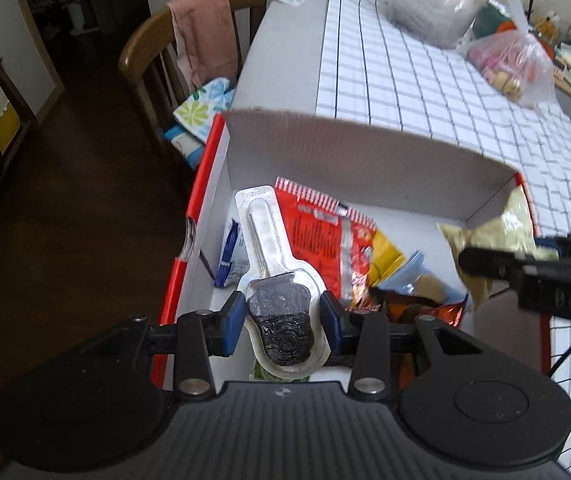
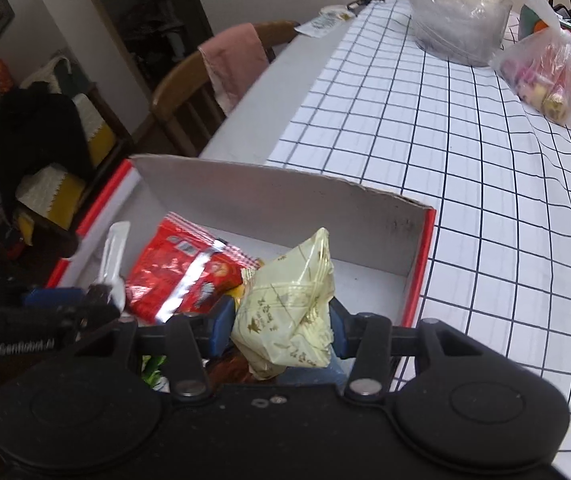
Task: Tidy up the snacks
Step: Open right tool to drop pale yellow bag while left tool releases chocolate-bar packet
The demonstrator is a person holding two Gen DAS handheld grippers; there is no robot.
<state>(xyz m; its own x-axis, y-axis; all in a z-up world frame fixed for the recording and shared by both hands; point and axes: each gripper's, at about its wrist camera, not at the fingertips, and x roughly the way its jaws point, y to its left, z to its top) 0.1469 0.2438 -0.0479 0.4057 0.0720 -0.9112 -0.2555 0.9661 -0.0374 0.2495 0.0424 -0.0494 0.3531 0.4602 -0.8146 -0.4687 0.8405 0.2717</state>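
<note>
A red-and-white cardboard box [image 1: 365,156] [image 2: 285,200] stands open on the table's near end. Inside lie a red packet [image 1: 317,236] [image 2: 181,272], a blue-and-white packet [image 1: 229,252], and yellow and orange packets [image 1: 385,260]. Over the box's left part, my left gripper [image 1: 282,316] [image 2: 45,320] is shut on a clear-wrapped chocolate snack on a white stick [image 1: 281,320] [image 2: 113,256]. My right gripper [image 2: 281,326] [image 1: 525,276] is shut on a pale yellow wrapped snack [image 2: 285,308] [image 1: 497,232] above the box's right part.
A checked tablecloth [image 1: 405,72] [image 2: 425,140] covers the table beyond the box. Two plastic bags [image 1: 429,0] [image 1: 513,60] sit at the far end. A wooden chair with a pink towel [image 1: 201,32] [image 2: 233,64] stands left of the table, over dark floor.
</note>
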